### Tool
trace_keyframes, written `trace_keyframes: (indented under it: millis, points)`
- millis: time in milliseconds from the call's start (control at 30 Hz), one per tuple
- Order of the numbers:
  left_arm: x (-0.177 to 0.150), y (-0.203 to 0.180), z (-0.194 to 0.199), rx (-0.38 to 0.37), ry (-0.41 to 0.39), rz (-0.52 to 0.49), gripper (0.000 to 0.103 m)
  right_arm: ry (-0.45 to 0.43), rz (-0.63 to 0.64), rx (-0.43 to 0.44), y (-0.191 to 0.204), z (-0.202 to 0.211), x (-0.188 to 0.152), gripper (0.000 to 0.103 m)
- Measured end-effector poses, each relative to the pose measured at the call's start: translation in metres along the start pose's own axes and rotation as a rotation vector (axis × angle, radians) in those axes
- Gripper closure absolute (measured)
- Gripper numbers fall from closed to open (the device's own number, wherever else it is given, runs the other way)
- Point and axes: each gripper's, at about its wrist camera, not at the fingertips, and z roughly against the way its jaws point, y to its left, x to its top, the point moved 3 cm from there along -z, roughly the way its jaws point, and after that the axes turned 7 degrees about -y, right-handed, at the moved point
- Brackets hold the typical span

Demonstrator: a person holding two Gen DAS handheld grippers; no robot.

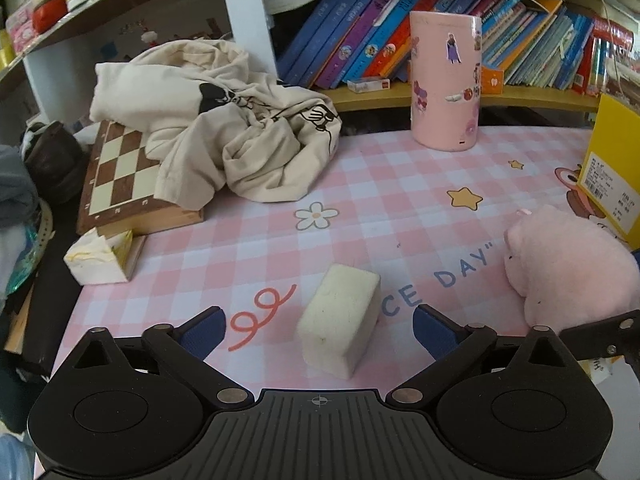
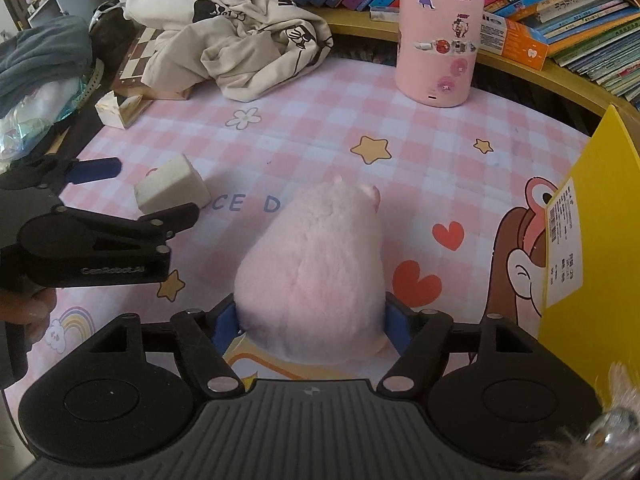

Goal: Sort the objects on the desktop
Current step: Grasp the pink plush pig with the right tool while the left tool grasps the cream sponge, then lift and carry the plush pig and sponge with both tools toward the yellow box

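Note:
A cream foam block (image 1: 340,320) lies on the pink checked mat (image 1: 360,184), between the wide-open fingers of my left gripper (image 1: 318,330); neither blue pad touches it. It also shows in the right wrist view (image 2: 172,190). A pink plush toy (image 2: 312,272) sits on the mat between the blue pads of my right gripper (image 2: 312,328), which press against its lower sides. The plush also shows at the right of the left wrist view (image 1: 568,268). The left gripper (image 2: 100,220) shows at the left of the right wrist view.
A pink sticker-covered cylinder (image 1: 446,80) stands at the back. A cream garment (image 1: 224,128) lies on a chessboard box (image 1: 116,176), with a small torn carton (image 1: 100,256) in front. A yellow box (image 2: 592,232) stands at the right. Books (image 1: 440,20) fill the shelf behind.

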Motion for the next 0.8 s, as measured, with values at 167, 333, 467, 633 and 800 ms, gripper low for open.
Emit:
trace_keyframes:
  millis: [167,333,467,633,800]
  points:
    - [-0.002,-0.001,-0.01,-0.03,0.025,0.011,0.038,0.002,0.013,-0.002,0.001,-0.004,0.003,0.029]
    - [-0.003,0.0,-0.017,-0.065,0.043,0.039,0.062,0.014,0.022,-0.009,0.003,-0.014,0.007,0.027]
    - [-0.002,0.0,-0.016,-0.088,0.05,0.042,0.066,0.022,0.033,-0.013,0.004,-0.019,0.007,0.03]
    - [-0.002,0.007,-0.011,-0.105,0.074,0.078,0.074,0.015,0.037,-0.002,0.005,-0.013,0.006,0.034]
    - [-0.003,0.012,0.008,-0.116,0.063,0.134,0.075,-0.005,0.035,0.012,0.009,0.001,0.004,0.034]
